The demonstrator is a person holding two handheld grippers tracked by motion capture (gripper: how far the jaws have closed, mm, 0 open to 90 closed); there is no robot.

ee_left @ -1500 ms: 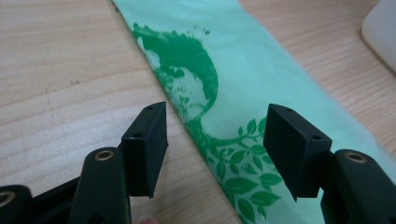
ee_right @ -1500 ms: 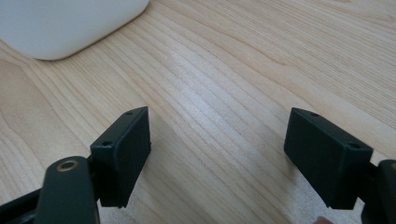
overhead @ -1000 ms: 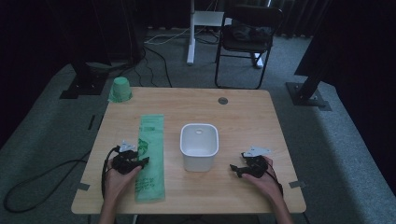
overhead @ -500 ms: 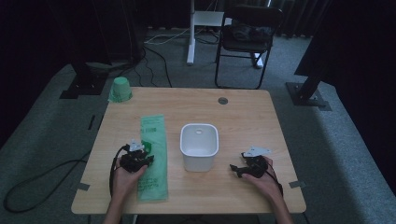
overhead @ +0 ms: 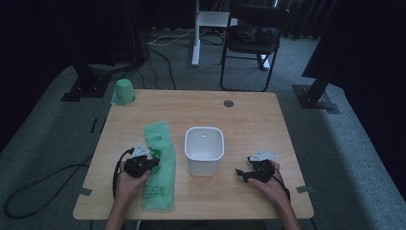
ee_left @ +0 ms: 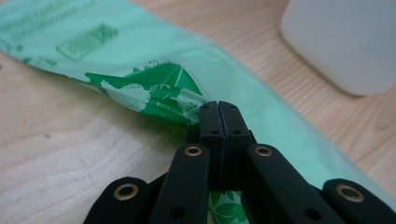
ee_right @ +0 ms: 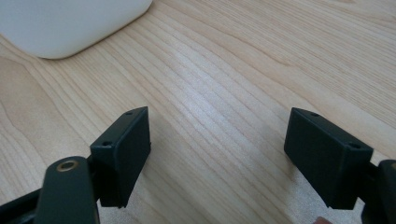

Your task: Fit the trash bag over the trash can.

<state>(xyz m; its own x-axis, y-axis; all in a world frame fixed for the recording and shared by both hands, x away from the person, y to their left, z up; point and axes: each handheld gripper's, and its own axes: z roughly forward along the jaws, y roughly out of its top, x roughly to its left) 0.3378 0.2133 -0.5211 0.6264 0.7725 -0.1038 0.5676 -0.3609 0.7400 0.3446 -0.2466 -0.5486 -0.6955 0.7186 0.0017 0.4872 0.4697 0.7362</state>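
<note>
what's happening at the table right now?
A person works at a wooden table with a gripper in each hand. The left gripper is shut on a fold of the green plastic bag, pinching it up off the table beside the white tub. The right gripper rests open over bare wood on the tub's other side, holding nothing. A green cup stands at the far left corner.
</note>
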